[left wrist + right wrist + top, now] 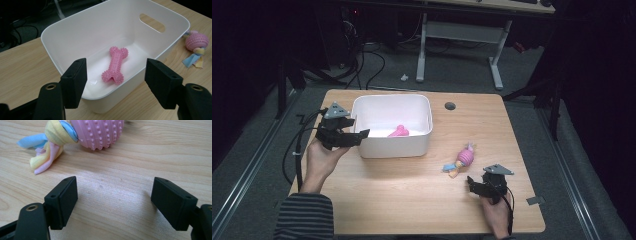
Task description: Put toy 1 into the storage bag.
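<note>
A pink studded bone toy point(398, 132) point(115, 65) lies flat on the floor of a white plastic bin point(371, 107) point(75, 30). My left gripper point(362, 136) point(116, 83) hovers at the bin's left wall, open, with nothing between its jaws. A pink studded ball with pastel cloth strips point(463, 159) point(97, 131) point(197, 42) lies on the wooden table to the right of the bin. My right gripper point(472, 183) point(115, 200) rests low on the table just short of that ball, open and empty.
The wooden table point(412, 190) has a round cable hole point(450, 106) near its far edge. A small grey piece point(535, 201) lies at the right front corner. A white desk frame point(462, 35) stands on the floor beyond the table.
</note>
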Motion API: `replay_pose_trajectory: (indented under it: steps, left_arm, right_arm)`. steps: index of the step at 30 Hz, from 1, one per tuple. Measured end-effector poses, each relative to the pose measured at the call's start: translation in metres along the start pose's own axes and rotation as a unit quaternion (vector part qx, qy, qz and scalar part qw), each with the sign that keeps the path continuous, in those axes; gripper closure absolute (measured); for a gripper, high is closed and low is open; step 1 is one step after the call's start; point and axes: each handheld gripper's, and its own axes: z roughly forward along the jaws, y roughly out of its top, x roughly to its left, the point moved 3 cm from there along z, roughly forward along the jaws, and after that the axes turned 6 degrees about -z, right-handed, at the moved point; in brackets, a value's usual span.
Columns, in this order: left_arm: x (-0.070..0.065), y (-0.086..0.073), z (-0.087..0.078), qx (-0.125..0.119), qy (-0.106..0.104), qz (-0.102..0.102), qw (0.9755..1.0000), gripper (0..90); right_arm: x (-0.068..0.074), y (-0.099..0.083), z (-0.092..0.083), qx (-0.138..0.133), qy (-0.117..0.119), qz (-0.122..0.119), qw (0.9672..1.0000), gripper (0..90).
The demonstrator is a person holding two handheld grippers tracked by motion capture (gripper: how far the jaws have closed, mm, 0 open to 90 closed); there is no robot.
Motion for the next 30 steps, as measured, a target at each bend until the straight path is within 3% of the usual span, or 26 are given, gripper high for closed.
replay_pose_trajectory:
  steps: [10,24,30]
  left_arm:
    - [0.002,-0.011,-0.012,-0.017,-0.006,-0.015,0.9997,34.9]
    - [0.003,-0.032,-0.017,-0.012,0.001,-0.022,0.9997,35.1]
    - [0.004,-0.041,-0.016,-0.012,0.000,-0.036,0.9993,35.1]
  right_arm:
    - [0.000,0.000,0.000,0.000,0.000,0.000,1.0000,21.3]
    - [0.000,0.000,0.000,0.000,0.000,-0.001,1.0000,21.3]
    - [0.000,0.000,0.000,0.000,0.001,-0.001,1.0000,21.3]
